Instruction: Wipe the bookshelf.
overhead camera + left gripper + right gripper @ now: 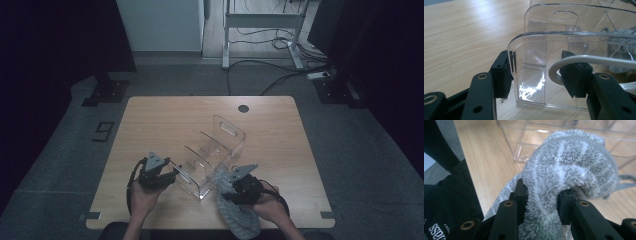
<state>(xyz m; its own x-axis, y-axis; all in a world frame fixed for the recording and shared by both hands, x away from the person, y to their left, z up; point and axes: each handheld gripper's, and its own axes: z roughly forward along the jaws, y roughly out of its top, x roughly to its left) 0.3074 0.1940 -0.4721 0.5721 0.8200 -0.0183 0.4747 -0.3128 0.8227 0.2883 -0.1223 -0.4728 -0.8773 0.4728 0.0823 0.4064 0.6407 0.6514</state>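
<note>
A clear plastic organizer (215,150) with several dividers stands in the middle of the wooden table (165,120). My left gripper (175,175) sits at its near left end. In the left gripper view the jaws (539,72) stand apart in front of the organizer's end wall (536,50), the left pad (504,72) touching the wall's rounded edge and the right pad clear of it. My right gripper (225,182) is shut on a grey fluffy cloth (237,217) at the organizer's near right corner. The cloth (574,165) bulges over the jaws (544,195) and hangs toward the table's front edge.
A round cable hole (243,108) lies near the table's far edge. A white cable (586,60) loops across the left gripper's right jaw. Dark clothing (446,207) sits past the table edge in the right gripper view. A metal frame (262,30) and cables stand on the floor behind.
</note>
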